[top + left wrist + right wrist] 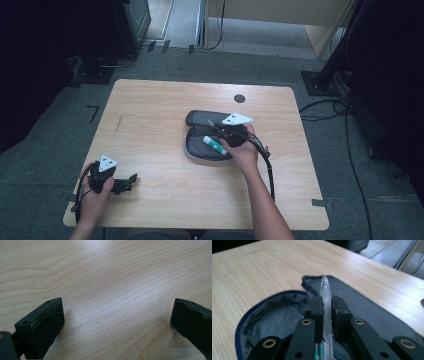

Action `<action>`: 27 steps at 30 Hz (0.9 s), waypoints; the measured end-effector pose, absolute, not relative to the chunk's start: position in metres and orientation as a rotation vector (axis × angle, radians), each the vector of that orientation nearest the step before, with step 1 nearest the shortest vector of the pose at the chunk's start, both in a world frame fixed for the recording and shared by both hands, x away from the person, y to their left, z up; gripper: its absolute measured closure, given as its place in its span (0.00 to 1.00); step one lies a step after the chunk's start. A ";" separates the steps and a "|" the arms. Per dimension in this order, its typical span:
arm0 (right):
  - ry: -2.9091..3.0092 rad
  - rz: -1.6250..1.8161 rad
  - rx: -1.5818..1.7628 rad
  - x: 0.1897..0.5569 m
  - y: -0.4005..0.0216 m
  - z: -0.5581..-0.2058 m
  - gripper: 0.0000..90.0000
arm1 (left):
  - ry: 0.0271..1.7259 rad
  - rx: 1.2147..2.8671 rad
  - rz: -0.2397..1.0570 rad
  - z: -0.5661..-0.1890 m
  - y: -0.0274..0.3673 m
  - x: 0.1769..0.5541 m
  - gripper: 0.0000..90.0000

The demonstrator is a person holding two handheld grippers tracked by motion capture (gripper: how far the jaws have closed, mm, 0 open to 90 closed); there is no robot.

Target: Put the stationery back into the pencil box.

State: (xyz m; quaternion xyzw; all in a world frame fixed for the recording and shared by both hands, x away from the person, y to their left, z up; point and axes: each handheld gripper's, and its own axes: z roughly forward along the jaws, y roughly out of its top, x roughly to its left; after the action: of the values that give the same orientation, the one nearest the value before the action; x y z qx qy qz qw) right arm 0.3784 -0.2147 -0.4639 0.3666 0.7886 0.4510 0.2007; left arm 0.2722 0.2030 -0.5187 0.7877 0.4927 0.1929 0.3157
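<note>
Right hand-held gripper [326, 305] clamps a pen [326, 293] over the open pouch [274, 315] — left hand-held gripper [117, 315] gapes wide

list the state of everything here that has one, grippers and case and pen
pencil case: unzipped, lying open flat on the table
pen: clamped between the right gripper's jaws, tip pointing away over the case
right gripper: shut on the pen
left gripper: open, jaws wide apart over bare wood, holding nothing
table: level
</note>
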 end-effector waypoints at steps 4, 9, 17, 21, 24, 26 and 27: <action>2.257 1.242 0.994 0.379 -0.210 -0.470 0.90 | 1.298 2.075 0.508 -0.519 0.203 0.272 0.00; 2.316 1.229 1.005 0.380 -0.206 -0.476 0.89 | 1.298 2.073 0.507 -0.519 0.203 0.272 0.00; 2.329 1.241 1.048 0.379 -0.205 -0.476 0.80 | 1.298 2.074 0.504 -0.519 0.203 0.272 0.00; 2.323 1.234 1.053 0.375 -0.206 -0.471 0.79 | 1.298 2.072 0.504 -0.519 0.203 0.272 0.00; 2.313 1.236 1.053 0.372 -0.208 -0.469 0.79 | 1.299 2.071 0.505 -0.519 0.203 0.272 0.00; 2.300 1.245 1.063 0.369 -0.211 -0.467 0.79 | 1.299 2.072 0.505 -0.519 0.203 0.272 0.00; 2.291 1.255 1.077 0.368 -0.212 -0.466 0.78 | 1.298 2.073 0.505 -0.519 0.203 0.272 0.00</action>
State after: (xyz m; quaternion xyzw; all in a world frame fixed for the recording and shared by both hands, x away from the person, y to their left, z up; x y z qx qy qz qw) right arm 0.3682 -0.2124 -0.4663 0.3763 0.8007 0.4387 0.1574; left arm 0.2723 0.2032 -0.5186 0.7873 0.4932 0.1918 0.3164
